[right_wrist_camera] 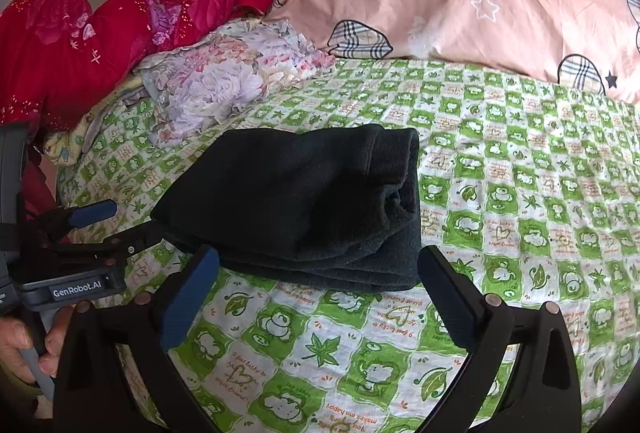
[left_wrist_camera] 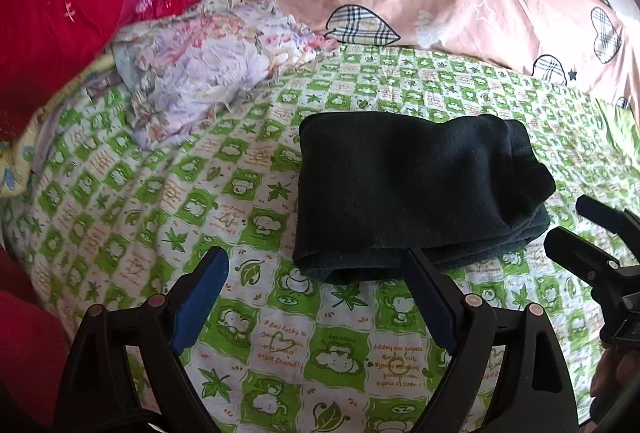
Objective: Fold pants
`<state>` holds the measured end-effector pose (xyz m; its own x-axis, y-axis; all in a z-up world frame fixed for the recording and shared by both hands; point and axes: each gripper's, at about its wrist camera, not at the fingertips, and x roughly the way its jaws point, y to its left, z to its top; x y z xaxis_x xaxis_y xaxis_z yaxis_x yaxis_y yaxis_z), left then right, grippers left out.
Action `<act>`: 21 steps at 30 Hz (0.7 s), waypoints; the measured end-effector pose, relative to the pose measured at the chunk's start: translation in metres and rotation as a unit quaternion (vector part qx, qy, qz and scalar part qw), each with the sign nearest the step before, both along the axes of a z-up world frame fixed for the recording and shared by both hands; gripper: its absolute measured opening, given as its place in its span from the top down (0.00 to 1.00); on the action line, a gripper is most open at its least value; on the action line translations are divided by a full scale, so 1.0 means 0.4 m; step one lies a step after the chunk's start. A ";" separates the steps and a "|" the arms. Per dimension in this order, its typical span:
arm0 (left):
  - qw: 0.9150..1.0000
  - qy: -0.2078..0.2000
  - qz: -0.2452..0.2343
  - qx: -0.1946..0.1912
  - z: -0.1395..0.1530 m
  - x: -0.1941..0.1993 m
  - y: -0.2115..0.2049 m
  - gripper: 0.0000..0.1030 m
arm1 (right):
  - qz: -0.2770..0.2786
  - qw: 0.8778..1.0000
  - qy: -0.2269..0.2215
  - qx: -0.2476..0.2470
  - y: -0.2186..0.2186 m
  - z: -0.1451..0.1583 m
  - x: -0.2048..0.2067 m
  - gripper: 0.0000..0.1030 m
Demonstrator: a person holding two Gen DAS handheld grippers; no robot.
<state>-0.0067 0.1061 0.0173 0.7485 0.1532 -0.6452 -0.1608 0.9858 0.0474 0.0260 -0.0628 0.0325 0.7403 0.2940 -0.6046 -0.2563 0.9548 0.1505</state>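
The dark pants (left_wrist_camera: 400,185) lie folded into a compact thick stack on the green-and-white printed bedsheet (left_wrist_camera: 280,345). My left gripper (left_wrist_camera: 316,260) is open just short of the stack's near edge, with its right blue pad beside the near corner and nothing pressed between the pads. In the right wrist view the pants (right_wrist_camera: 300,193) fill the middle. My right gripper (right_wrist_camera: 318,255) is open wide at their near right edge and holds nothing. Each gripper shows in the other's view: the right gripper (left_wrist_camera: 580,227) beside the stack's right end, the left gripper (right_wrist_camera: 120,225) at its left end.
A pink quilt with plaid hearts (left_wrist_camera: 460,1) runs along the back of the bed. Red fabric (left_wrist_camera: 60,33) and a crumpled floral cloth (left_wrist_camera: 200,73) are heaped at the back left. A person's hand (right_wrist_camera: 20,349) grips the left gripper's handle. Bare sheet (right_wrist_camera: 540,193) lies right of the pants.
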 end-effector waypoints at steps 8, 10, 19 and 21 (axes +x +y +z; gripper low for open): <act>1.000 -0.004 -0.006 0.025 -0.013 -0.015 -0.018 0.05 | 0.011 1.000 -0.004 -0.018 0.022 -0.019 -0.008 0.01; 1.000 -0.005 -0.005 0.021 -0.014 -0.016 -0.016 0.04 | 0.013 1.000 -0.002 -0.020 0.027 -0.026 -0.007 0.01; 1.000 -0.016 0.008 0.004 -0.023 -0.015 0.017 0.03 | 0.014 1.000 -0.012 -0.020 0.037 -0.038 -0.003 0.00; 1.000 -0.016 0.008 0.003 -0.027 -0.014 0.021 0.03 | 0.015 1.000 -0.017 -0.018 0.039 -0.039 -0.003 0.00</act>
<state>-0.0125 0.1146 0.0064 0.7663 0.1699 -0.6196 -0.1791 0.9827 0.0479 0.0247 -0.0470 0.0171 0.7521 0.2939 -0.5899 -0.2886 0.9515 0.1061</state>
